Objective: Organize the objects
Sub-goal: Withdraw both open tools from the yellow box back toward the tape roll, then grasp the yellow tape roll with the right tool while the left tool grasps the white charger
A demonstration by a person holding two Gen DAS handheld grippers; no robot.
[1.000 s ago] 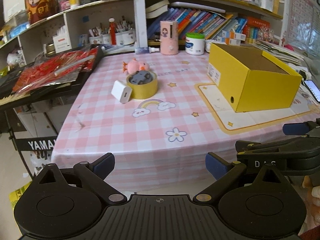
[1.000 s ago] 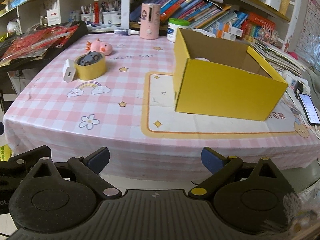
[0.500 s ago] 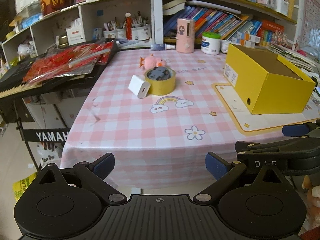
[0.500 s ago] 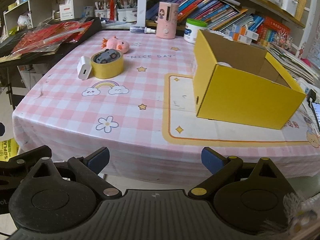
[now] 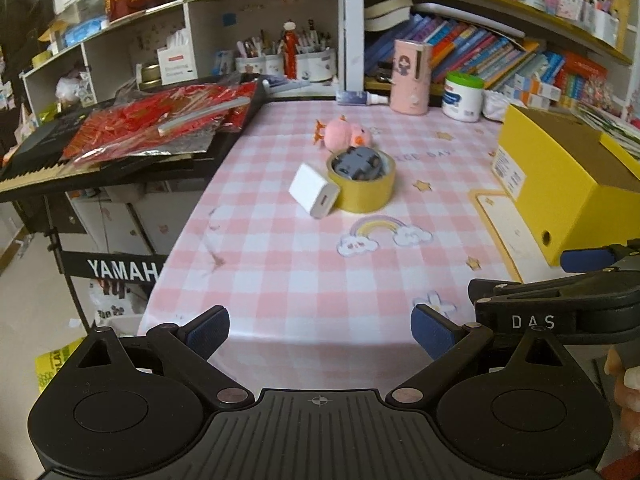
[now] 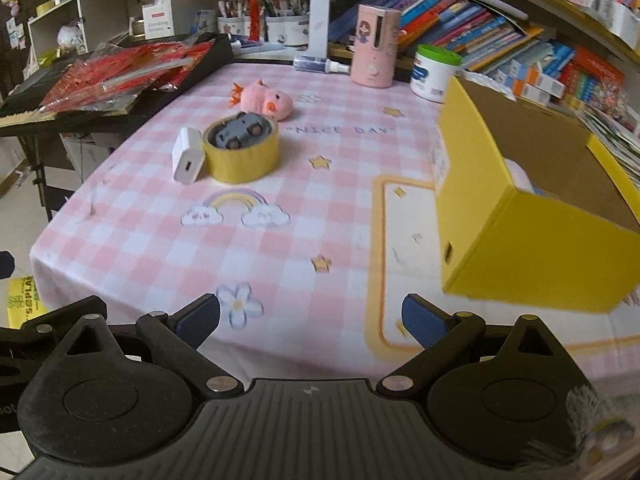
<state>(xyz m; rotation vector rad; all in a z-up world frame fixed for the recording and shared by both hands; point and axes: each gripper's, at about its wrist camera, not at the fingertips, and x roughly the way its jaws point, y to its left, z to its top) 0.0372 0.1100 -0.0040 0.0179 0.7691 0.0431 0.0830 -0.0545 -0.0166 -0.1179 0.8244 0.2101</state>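
Note:
On the pink checked tablecloth (image 5: 288, 256) lies a yellow tape roll (image 5: 362, 191) (image 6: 241, 155) with a grey toy car (image 5: 356, 161) (image 6: 239, 129) resting in its hole. A white charger cube (image 5: 314, 195) (image 6: 187, 161) leans against the roll's left side. A pink plush toy (image 5: 346, 135) (image 6: 266, 100) lies just behind. An open yellow box (image 5: 568, 184) (image 6: 536, 216) stands at the right. My left gripper (image 5: 320, 330) and right gripper (image 6: 310, 322) both hover open over the table's near edge, holding nothing.
A keyboard with red packets (image 5: 152, 124) sits left of the table. A pink dispenser (image 5: 411, 76), a white jar (image 5: 462, 96) and a small bottle (image 5: 360, 98) stand at the back edge. Bookshelves (image 6: 480, 40) rise behind. The right gripper's body (image 5: 560, 304) shows at lower right.
Both grippers have moved forward toward the table and swung left; the tape roll, charger and plush now appear closer and more central. Nothing on the table has moved.

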